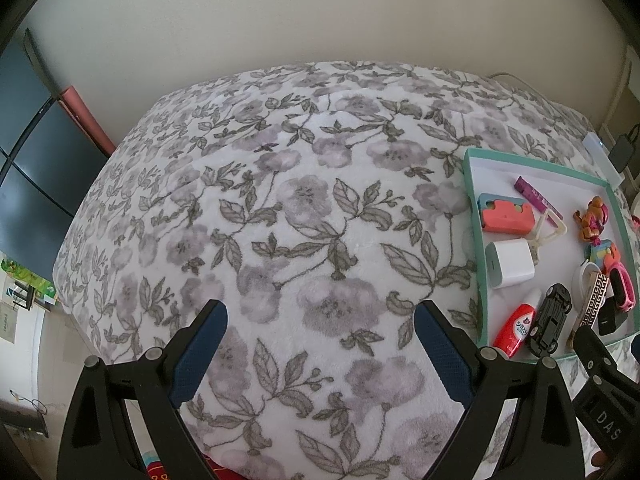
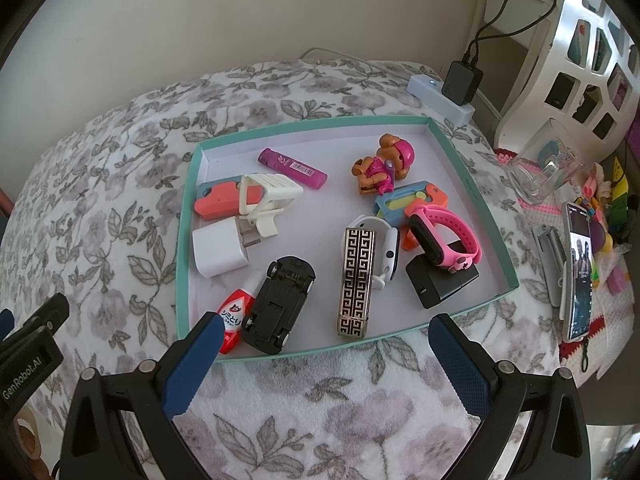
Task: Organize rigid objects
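Rigid objects: gathered inside a shallow teal-rimmed tray (image 2: 182, 240) at the centre of the right wrist view, resting on a floral bedspread (image 2: 100, 184); nothing loose is seen on the bare bed in the left wrist view.
Tray contents: a white charger cube (image 2: 219, 249), a black toy car (image 2: 280, 306) lying wheels-up, a red glue bottle (image 2: 234, 320) touching the car, a gold-patterned bar (image 2: 356, 280), a pink band (image 2: 444, 236) resting on a black adapter (image 2: 440, 282), a toy dog figure (image 2: 382, 164), and a magenta marker (image 2: 292, 168).
Left gripper (image 1: 320, 320): held wide, empty, above bare bedspread at lower centre of its frame.
Right gripper (image 2: 324, 332): spread wide, empty, hovering over the near rim of the tray.
Risk: crowding is judged the main hazard; a closing finger could catch the glue bottle together with the car; the soft bedding could let the tray tip if its rim is pressed.
Side hazard: a phone (image 2: 578, 276) and a clear glass (image 2: 548, 164) at the right edge could be knocked by a wide swing.
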